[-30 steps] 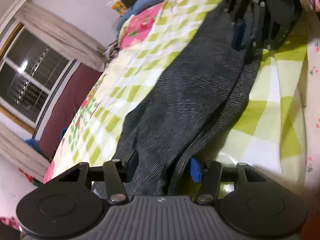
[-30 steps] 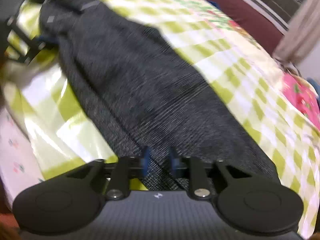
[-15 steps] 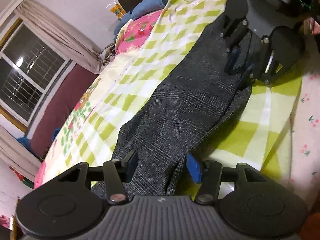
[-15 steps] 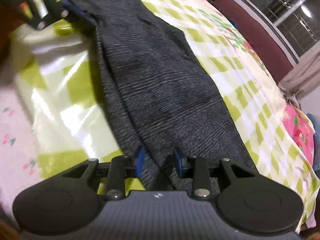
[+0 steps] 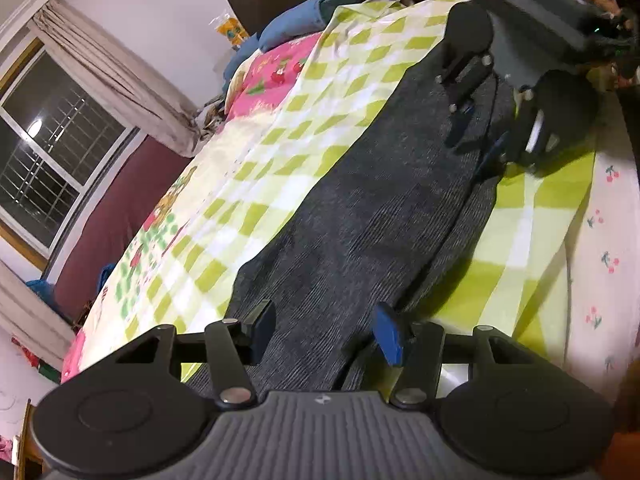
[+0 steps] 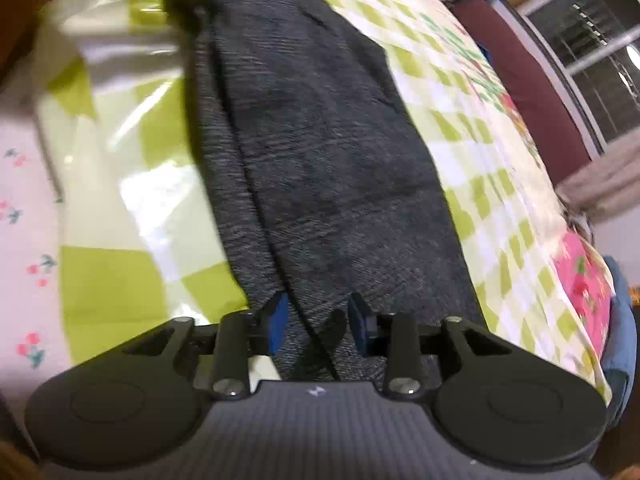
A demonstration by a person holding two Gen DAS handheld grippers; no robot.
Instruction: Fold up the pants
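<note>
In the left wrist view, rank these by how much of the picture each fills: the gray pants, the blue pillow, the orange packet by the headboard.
1. gray pants, by far the largest, running the length of the bed.
2. blue pillow, much smaller, though it lies farther from the camera.
3. orange packet, smallest.

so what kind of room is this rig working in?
Most likely a home bedroom. The dark pants lie on a bed under a green-and-white checked cover, with a blue pillow at its far end and a curtained window beside it.
</note>
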